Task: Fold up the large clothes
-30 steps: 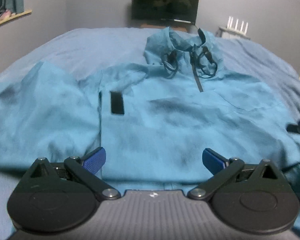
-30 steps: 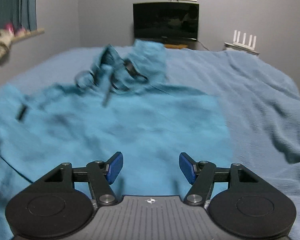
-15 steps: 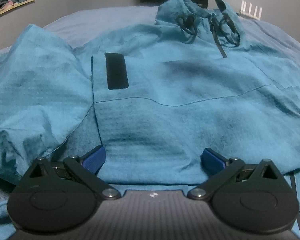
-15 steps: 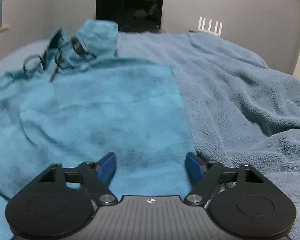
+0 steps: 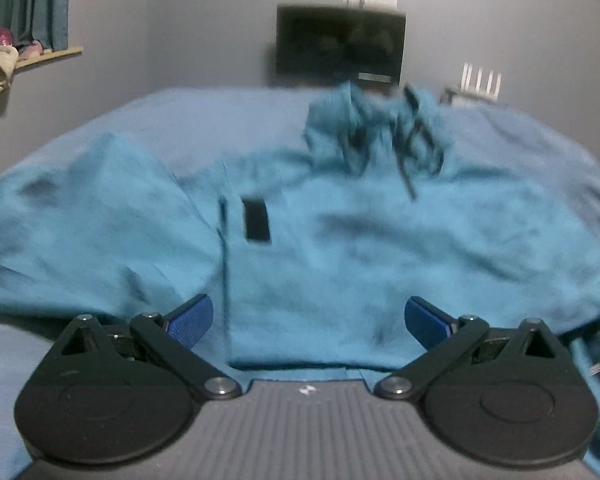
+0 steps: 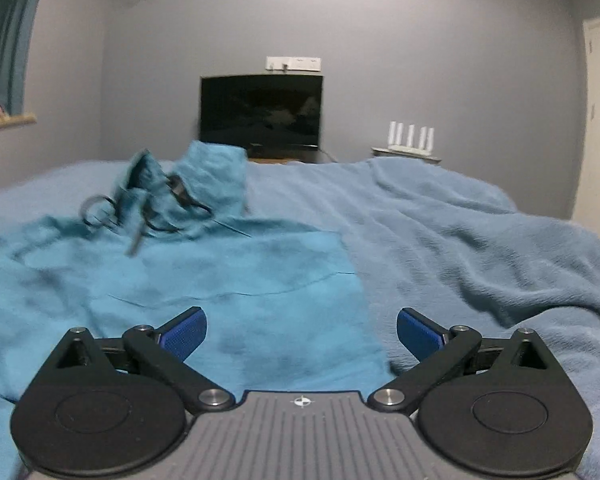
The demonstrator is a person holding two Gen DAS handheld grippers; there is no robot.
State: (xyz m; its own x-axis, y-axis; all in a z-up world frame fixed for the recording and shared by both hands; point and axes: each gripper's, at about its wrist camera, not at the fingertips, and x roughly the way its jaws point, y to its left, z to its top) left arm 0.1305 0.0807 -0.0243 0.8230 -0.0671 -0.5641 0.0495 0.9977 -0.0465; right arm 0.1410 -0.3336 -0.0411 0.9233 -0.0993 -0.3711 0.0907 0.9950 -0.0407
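Both tongs sit further back from the teal fleece hooded pullover [image 5: 340, 264] than half a second ago, when the left view was nearly on top of its chest; right tongs [image 6: 302, 330] have gone from half-shut to wide and the jaws are opening, nothing between them. Left tongs [image 5: 309, 318] released too, pads spread, only cloth beyond them, no pinch.

Pullover lies front-up on the blue fleece bedspread [image 6: 480, 248], hood [image 6: 204, 188] and dark drawcords [image 5: 404, 148] at the far end toward the black monitor [image 6: 260, 112], hem nearest both tongs. Long axis runs straight away from the tongs. One sleeve [image 5: 88, 216] is heaped out to the left of the left tongs; the right side already ends in a straight folded edge [image 6: 356, 280], just inside the right tongs' right pad.

Judgement: the right side looks folded in, the left sleeve not yet. Left hand is nearer that sleeve, so the next grab is probably its job, pulling across the body. Left view is motion-blurred, so seam detail is unclear.

White router [image 6: 410, 138] sits on the shelf beside the monitor.
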